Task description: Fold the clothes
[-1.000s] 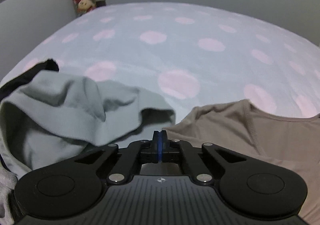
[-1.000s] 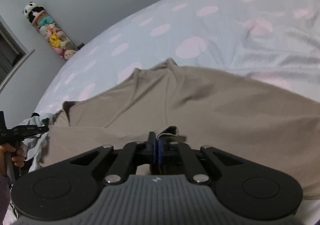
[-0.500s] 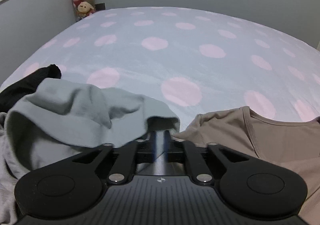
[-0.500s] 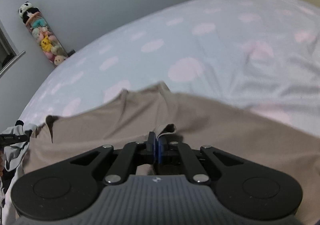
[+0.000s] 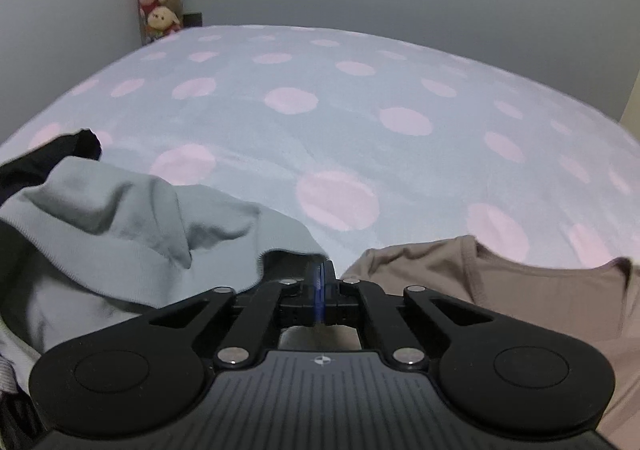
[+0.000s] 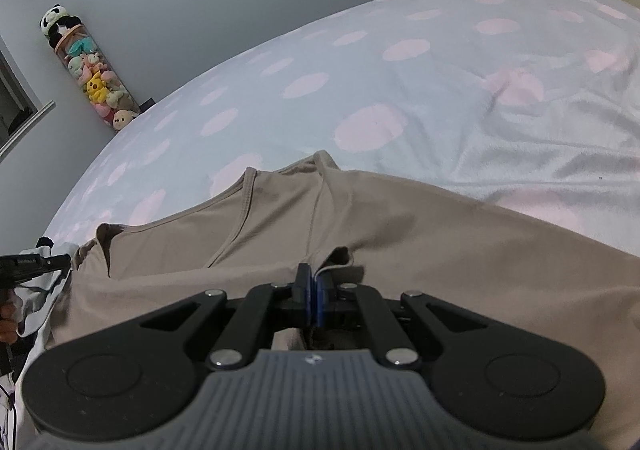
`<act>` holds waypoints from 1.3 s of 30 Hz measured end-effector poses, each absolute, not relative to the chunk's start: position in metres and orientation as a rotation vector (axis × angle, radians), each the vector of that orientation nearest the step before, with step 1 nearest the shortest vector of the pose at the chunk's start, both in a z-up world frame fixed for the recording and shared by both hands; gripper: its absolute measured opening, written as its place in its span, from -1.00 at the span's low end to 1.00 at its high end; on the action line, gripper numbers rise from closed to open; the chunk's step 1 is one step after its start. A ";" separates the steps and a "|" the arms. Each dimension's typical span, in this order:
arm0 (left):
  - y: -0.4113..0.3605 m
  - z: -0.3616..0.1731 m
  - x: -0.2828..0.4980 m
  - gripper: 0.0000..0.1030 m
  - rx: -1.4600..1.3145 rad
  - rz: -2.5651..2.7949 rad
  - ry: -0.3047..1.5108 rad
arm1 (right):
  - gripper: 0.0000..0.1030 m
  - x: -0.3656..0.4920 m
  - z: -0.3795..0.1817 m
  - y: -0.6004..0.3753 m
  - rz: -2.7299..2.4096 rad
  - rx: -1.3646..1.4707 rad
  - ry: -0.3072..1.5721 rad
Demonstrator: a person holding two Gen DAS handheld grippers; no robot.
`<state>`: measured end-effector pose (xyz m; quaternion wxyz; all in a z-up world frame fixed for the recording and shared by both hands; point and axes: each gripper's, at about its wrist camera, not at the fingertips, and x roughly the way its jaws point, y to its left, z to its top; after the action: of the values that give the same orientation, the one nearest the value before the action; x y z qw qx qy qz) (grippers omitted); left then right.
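Observation:
A beige top lies spread on the bed, neckline toward the far side; it also shows at the right of the left wrist view. My right gripper is shut on a fold of the beige top's near edge. My left gripper is shut, with the beige top's left edge just beside it; what it pinches is hidden behind the fingers. A light grey-blue garment lies crumpled to the left of the left gripper, its edge draped against the fingers.
The bed has a pale blue cover with pink dots. A black garment lies at the far left behind the grey-blue one. A column of plush toys stands in the wall corner. The left gripper shows in the right wrist view.
Both grippers have pulled back toward the near side and tilted up, showing more bed and wall. The beige top has been drawn nearer and lies flatter. Both stay shut.

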<state>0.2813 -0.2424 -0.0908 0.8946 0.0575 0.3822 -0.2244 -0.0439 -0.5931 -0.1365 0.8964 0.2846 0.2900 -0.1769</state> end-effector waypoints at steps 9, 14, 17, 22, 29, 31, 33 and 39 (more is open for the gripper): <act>-0.246 -0.109 0.281 -0.93 0.131 -0.456 0.858 | -0.93 -0.042 -0.137 -0.592 -0.360 0.590 0.605; -0.247 -0.091 0.269 -1.00 0.140 -0.432 0.750 | -0.93 -0.044 -0.134 -0.593 -0.358 0.597 0.595; -0.240 -0.079 0.271 -1.00 0.100 -0.404 0.713 | -0.93 -0.045 -0.129 -0.594 -0.356 0.588 0.565; -0.251 -0.096 0.278 -1.00 0.177 -0.379 0.773 | -0.82 -0.035 -0.143 -0.601 -0.381 0.623 0.587; -0.239 -0.100 0.252 -0.88 0.202 -0.375 0.763 | -0.67 -0.055 -0.132 -0.603 -0.412 0.631 0.555; -0.232 -0.096 0.237 -0.81 0.206 -0.392 0.757 | -0.65 -0.064 -0.130 -0.601 -0.393 0.646 0.554; -0.224 -0.094 0.222 -0.80 0.213 -0.406 0.760 | -0.51 -0.068 -0.132 -0.595 -0.363 0.657 0.572; -0.219 -0.107 0.189 -0.80 0.310 -0.390 0.839 | -0.64 -0.066 -0.145 -0.575 -0.381 0.572 0.665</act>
<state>0.1887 -0.2188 -0.1070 0.8833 0.1491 0.4030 -0.1874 -0.0661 -0.5747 -0.1446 0.8879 0.2752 0.3198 -0.1834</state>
